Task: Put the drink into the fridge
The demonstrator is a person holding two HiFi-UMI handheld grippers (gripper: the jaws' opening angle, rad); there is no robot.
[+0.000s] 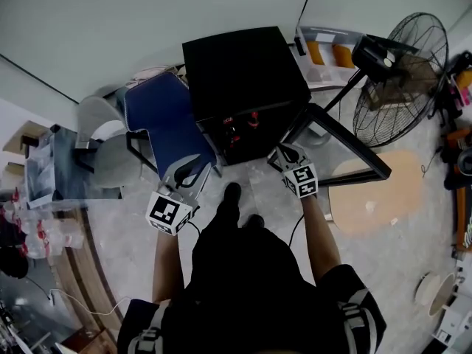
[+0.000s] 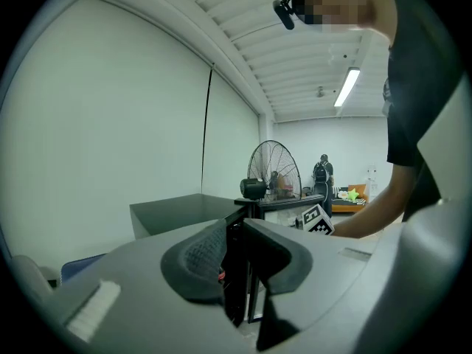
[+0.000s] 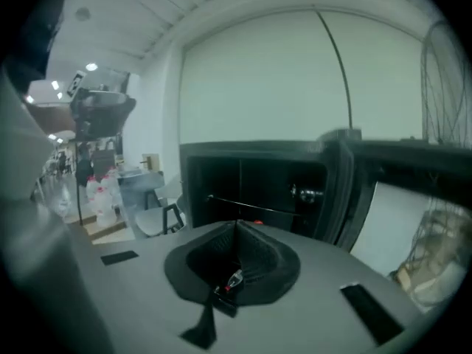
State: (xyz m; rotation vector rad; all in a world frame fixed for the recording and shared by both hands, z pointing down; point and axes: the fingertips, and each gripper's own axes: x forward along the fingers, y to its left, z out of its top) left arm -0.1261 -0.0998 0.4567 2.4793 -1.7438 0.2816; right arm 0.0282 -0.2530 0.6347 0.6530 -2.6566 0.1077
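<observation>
Head view: fridge door (image 1: 344,156) open; right gripper (image 1: 284,155) closed, left gripper (image 1: 193,171) part-open (both empty); risk: door nudged weakly, stays ajar.

A workshop: big floor fan (image 1: 402,80), ceiling strip light (image 2: 346,87).

No words, numbers or brand names can be read anywhere. Only black-and-white square patterns are seen on the left marker cube (image 1: 169,213) and the right marker cube (image 1: 302,180).

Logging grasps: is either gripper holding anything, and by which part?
Nothing is held. The right gripper is shut on nothing. The left gripper has its jaws slightly apart, with nothing between them.
</observation>
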